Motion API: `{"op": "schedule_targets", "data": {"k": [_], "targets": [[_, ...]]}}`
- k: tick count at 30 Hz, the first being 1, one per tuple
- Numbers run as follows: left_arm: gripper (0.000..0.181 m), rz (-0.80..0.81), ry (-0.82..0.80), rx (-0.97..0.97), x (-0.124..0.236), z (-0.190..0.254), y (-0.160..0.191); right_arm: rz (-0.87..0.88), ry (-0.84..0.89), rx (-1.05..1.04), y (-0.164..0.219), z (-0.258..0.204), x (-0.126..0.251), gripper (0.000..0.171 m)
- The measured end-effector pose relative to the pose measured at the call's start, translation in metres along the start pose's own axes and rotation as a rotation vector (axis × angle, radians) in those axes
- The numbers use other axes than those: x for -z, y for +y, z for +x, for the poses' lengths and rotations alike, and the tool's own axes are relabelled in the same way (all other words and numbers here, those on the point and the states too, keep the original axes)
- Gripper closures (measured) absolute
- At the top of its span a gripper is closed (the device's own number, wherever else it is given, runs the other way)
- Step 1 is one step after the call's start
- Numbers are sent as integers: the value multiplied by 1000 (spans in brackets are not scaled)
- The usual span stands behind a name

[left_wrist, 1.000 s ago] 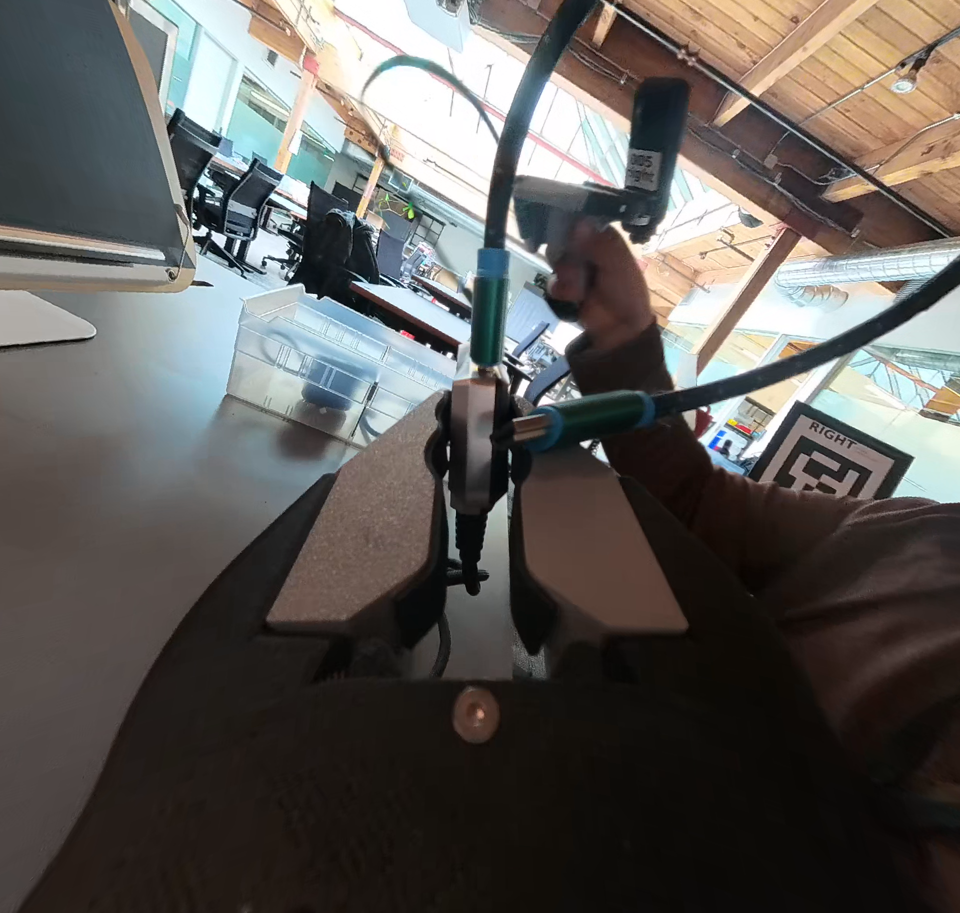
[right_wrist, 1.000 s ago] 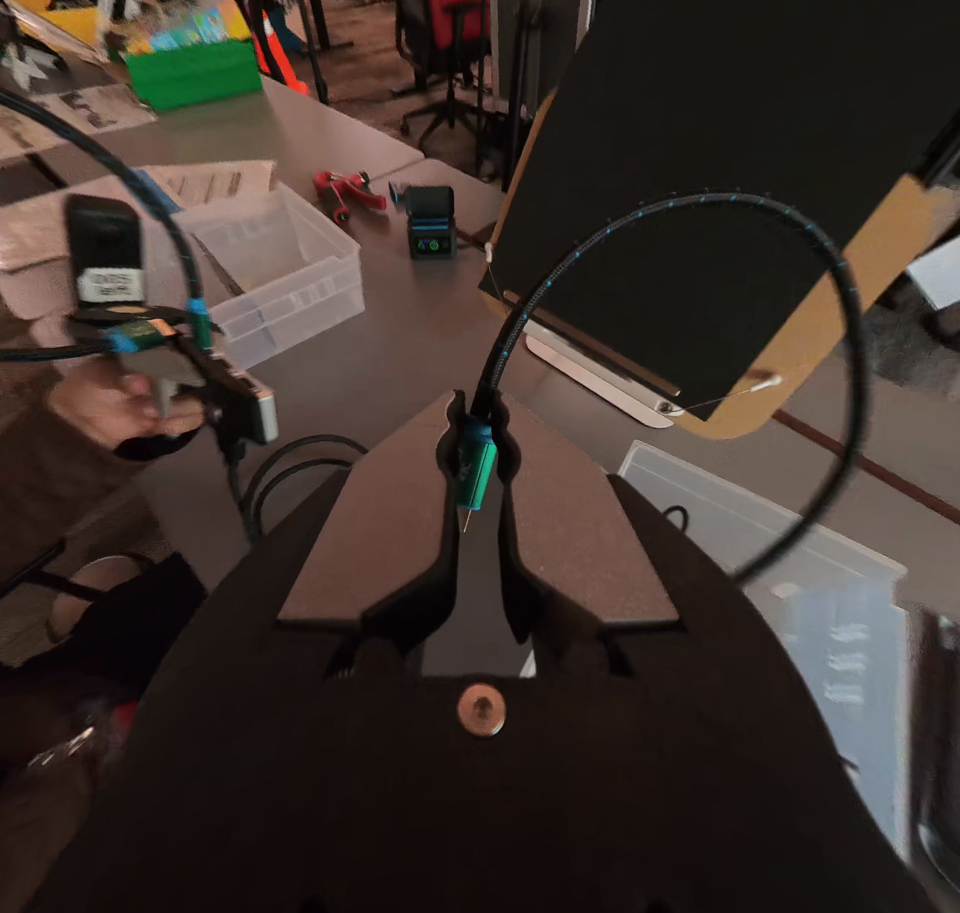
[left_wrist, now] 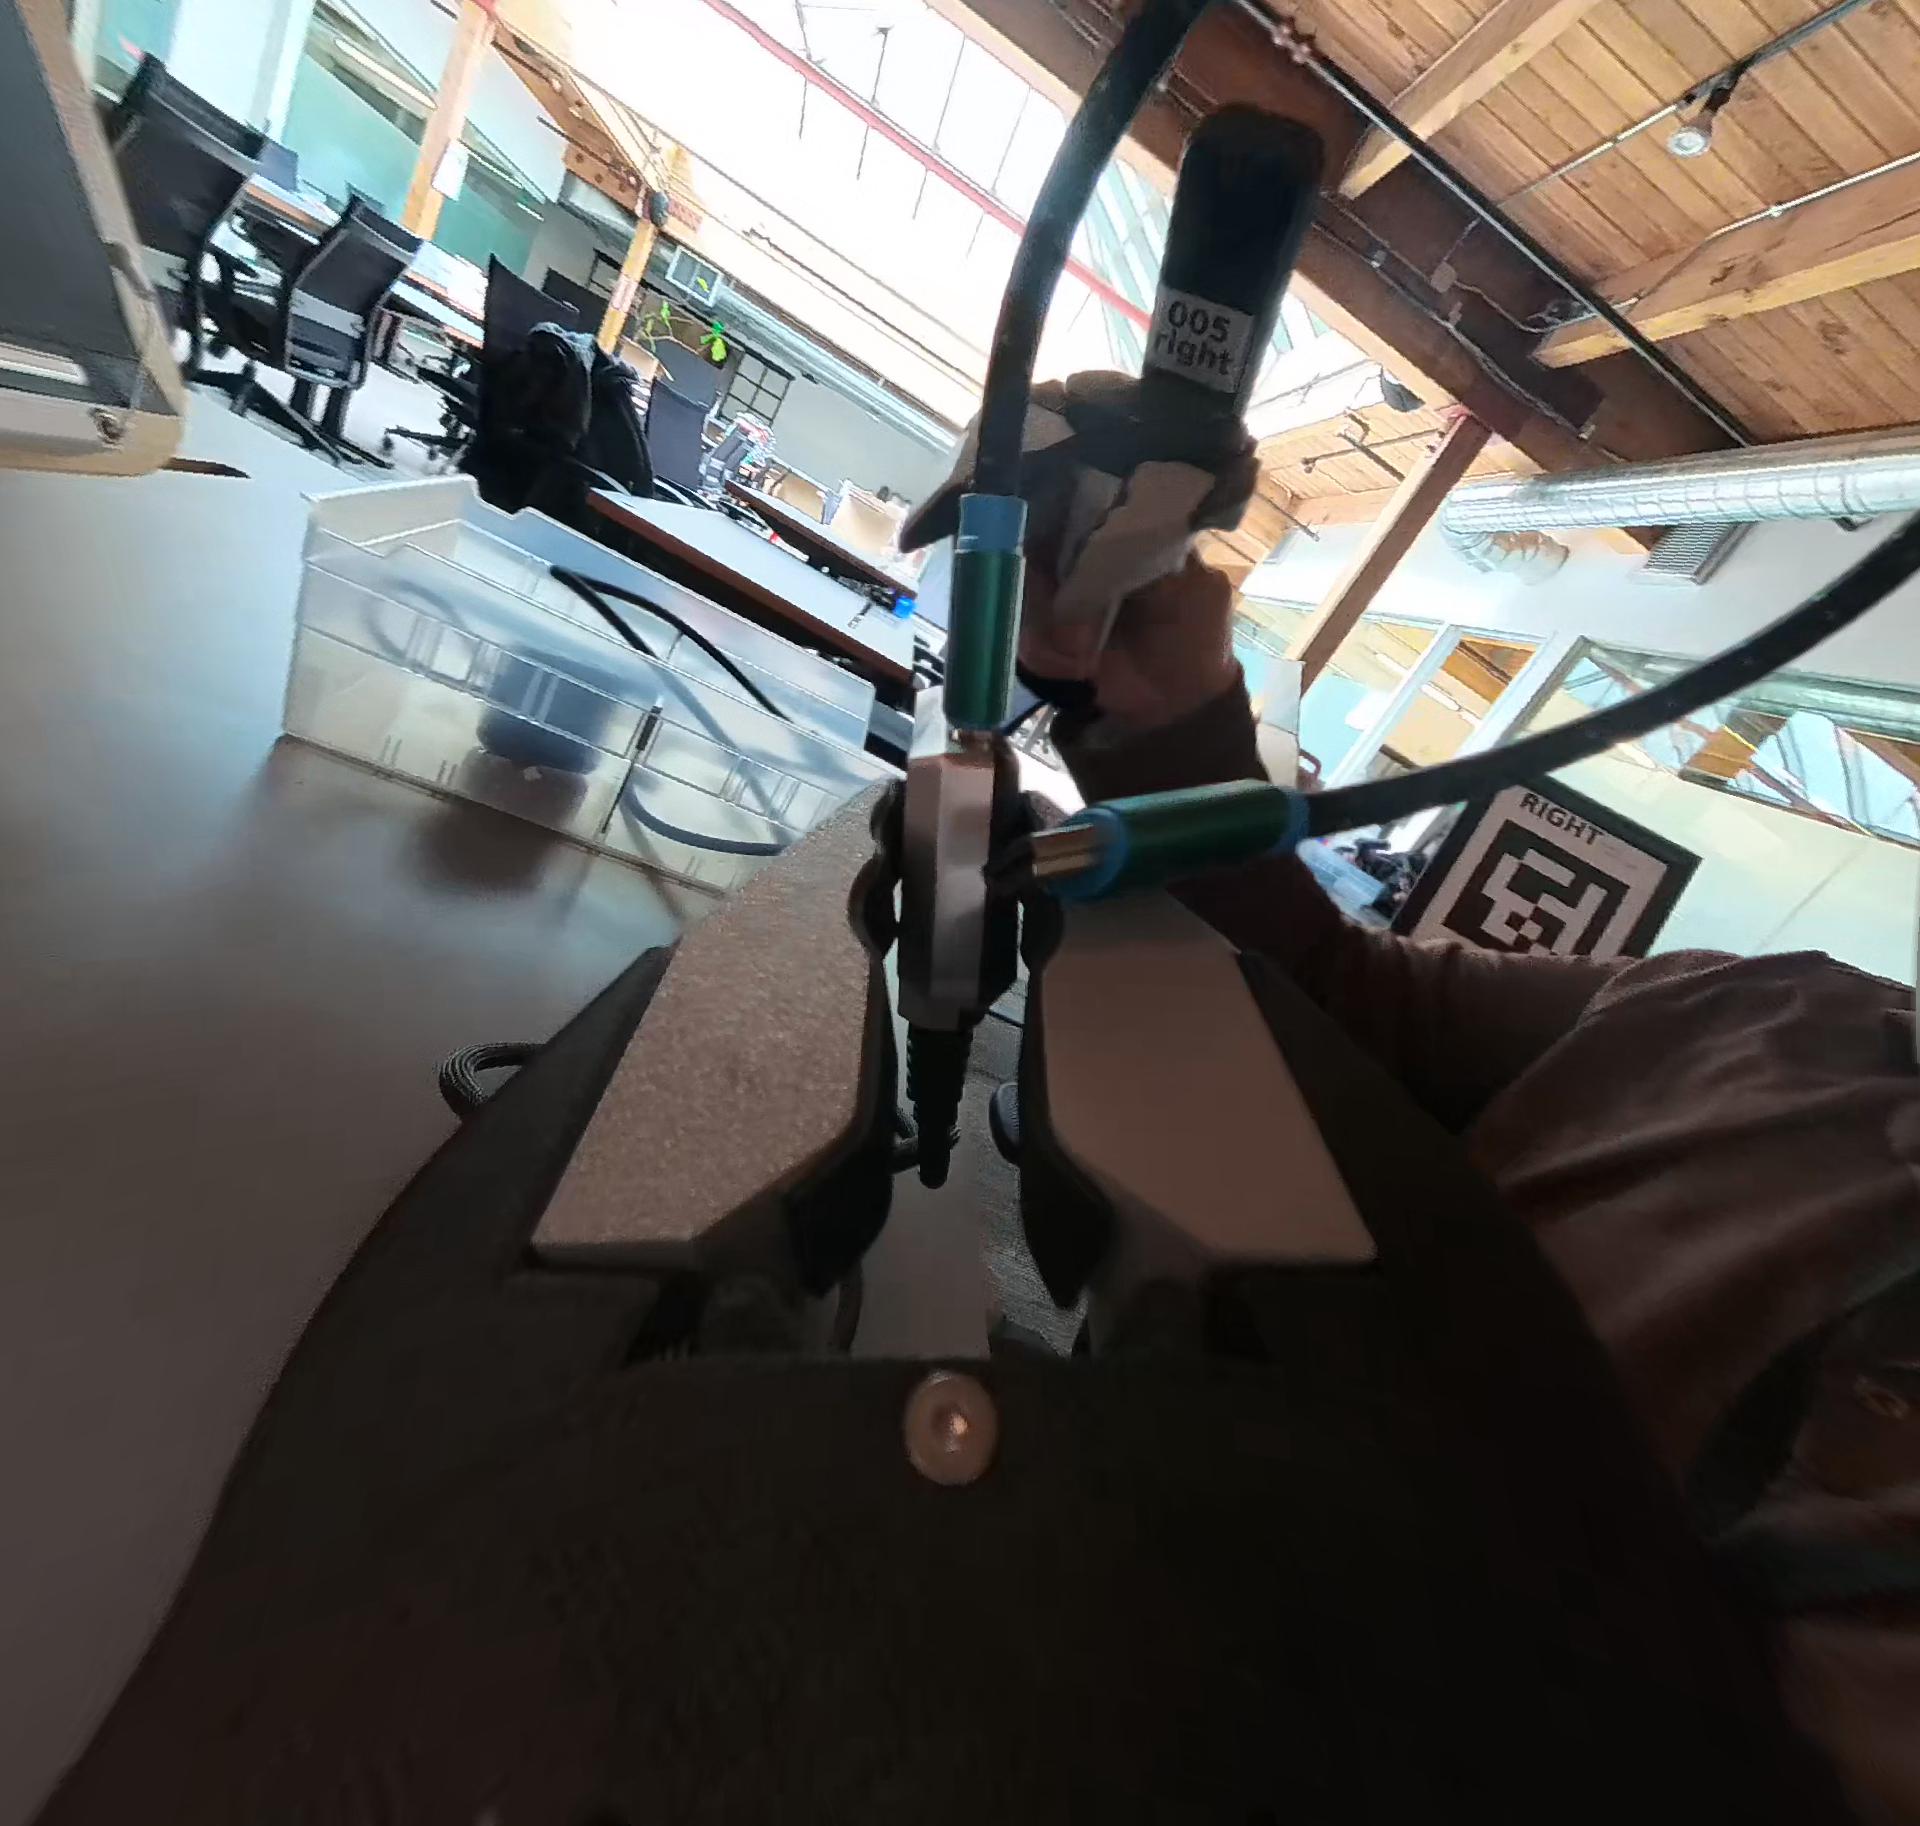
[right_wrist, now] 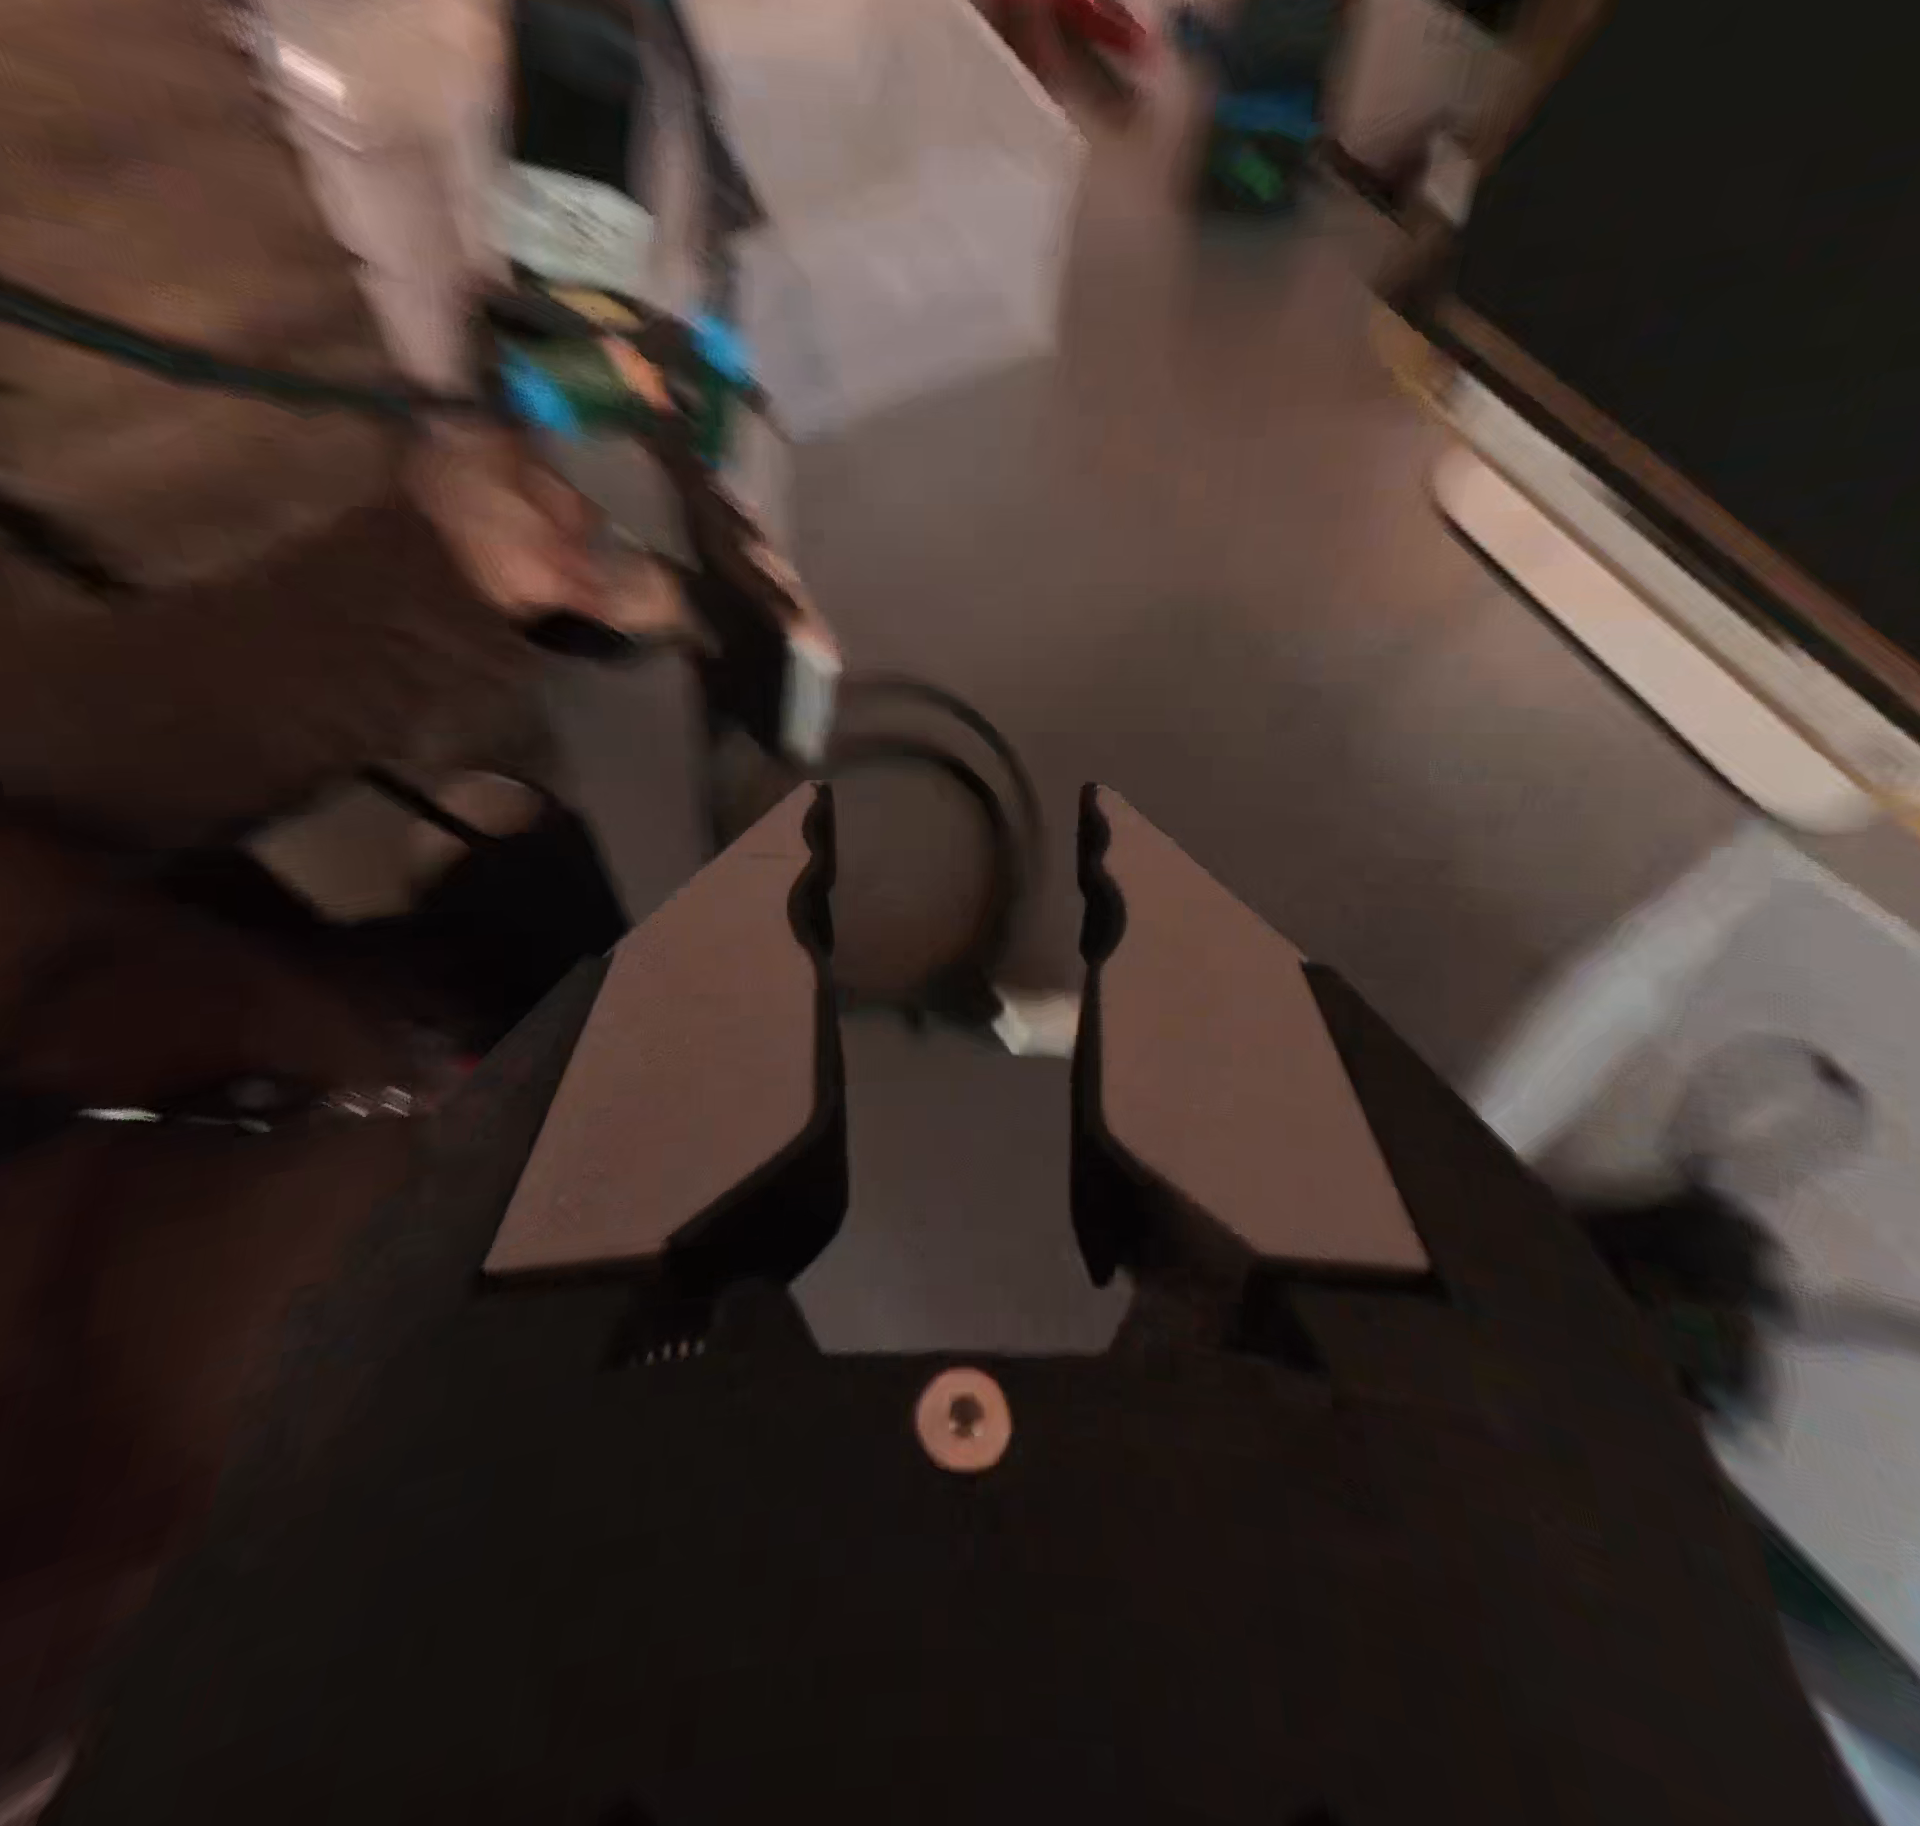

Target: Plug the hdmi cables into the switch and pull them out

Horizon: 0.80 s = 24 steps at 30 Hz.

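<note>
A dark grey tabletop (left_wrist: 177, 841) fills the lower left of the left wrist view, with the corner of a large flat monitor (left_wrist: 62, 218) at its far edge. A clear plastic storage bin (left_wrist: 499, 654) sits on the table just beyond the grippers, holding a loose black cable and a dark rounded object.

At the centre, the left gripper (left_wrist: 951, 903) is clamped on the small silver metal switch box (left_wrist: 943, 893), which is held upright, lifted clear of the table, probably so that its ports face outward for access. Two black HDMI cables with green metal plugs and blue collars are seated in it: the upper green plug (left_wrist: 982, 623) enters from above, and the side green plug (left_wrist: 1174, 841) enters from the right. A thin black lead hangs from the bottom of the switch between the fingers.

Behind the switch, the right gripper (left_wrist: 1101, 550) is seen, held by a hand in a brown sleeve (left_wrist: 1558, 1101). In its own heavily blurred view, the right gripper (right_wrist: 956, 862) is spread wide with nothing between the jaws; a dark coil of cable appears to lie on the table beyond.

With both plugs seated, the pulling-out step is judged to remain.
</note>
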<state>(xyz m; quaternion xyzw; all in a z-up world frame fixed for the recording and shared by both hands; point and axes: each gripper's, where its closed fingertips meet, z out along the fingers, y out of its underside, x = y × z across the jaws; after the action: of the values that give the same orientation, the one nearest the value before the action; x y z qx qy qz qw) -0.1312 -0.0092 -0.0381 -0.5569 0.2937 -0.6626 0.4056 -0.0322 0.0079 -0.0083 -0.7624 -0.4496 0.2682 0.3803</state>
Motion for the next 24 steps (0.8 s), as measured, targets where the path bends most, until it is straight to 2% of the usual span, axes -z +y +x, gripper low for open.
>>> {"op": "schedule_targets", "data": {"k": [4, 6, 7, 9, 10, 19, 23, 24], "targets": [[164, -12, 26, 9, -8, 8, 6, 154, -209, 25, -39, -57, -53, 131], [164, -21, 26, 6, -11, 9, 9, 116, -184, 56, -38, -58, -76, 133], [164, -26, 26, 5, -11, 10, 10, 112, -176, 74, -38, -58, -84, 143], [164, -30, 17, 6, -12, 8, 11, 91, -202, 77, -36, -61, -94, 152], [164, -26, 16, 11, -12, 7, 11, 97, -232, 70, -36, -63, -95, 158], [163, 22, 9, 37, -15, 1, 10, 264, -340, 16, -38, -62, -101, 161], [163, 66, 10, 62, -17, -1, 8, 452, -339, -41, -46, -57, -93, 163], [163, 62, 2, 67, -19, -3, 12, 606, -307, -97, -58, -45, -79, 165]]}}
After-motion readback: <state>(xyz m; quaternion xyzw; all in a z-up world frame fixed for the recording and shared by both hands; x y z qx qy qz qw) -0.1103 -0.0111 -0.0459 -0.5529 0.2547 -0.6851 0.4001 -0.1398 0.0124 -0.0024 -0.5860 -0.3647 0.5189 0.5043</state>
